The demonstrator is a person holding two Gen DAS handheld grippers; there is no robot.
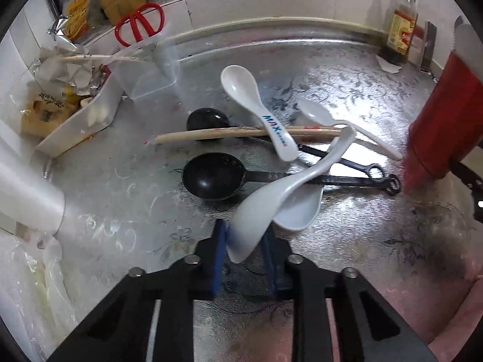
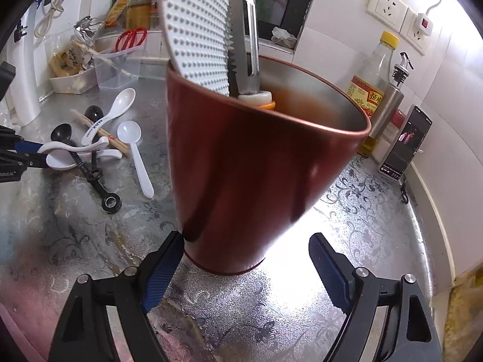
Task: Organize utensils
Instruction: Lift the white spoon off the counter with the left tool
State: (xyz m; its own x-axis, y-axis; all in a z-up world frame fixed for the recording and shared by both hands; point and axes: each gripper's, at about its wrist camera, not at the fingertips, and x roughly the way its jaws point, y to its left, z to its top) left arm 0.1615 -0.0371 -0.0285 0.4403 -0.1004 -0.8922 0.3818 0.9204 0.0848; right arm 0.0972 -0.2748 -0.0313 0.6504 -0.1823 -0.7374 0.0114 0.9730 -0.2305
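Note:
My left gripper (image 1: 244,241) is shut on the bowl of a white ceramic spoon (image 1: 250,229), which stands on edge with its handle pointing away. A second white spoon (image 1: 299,211) lies right behind it. Beyond are two black scoops (image 1: 211,176), a pair of chopsticks (image 1: 241,132), a white spoon printed MAX (image 1: 259,114) and a small white plastic spoon (image 1: 332,123). My right gripper (image 2: 244,238) holds a tilted red cup (image 2: 256,150) near its base. The cup contains a white dotted rice paddle (image 2: 196,24) and a metal peeler (image 2: 244,36).
At the back left stand a clear tub (image 1: 145,72) with red scissors (image 1: 139,27) and a white tray (image 1: 75,120) of packets. An oil bottle (image 2: 374,90), a steel pourer bottle (image 2: 392,99) and a propped phone (image 2: 404,141) line the right wall. The patterned foil counter (image 2: 362,211) runs beneath.

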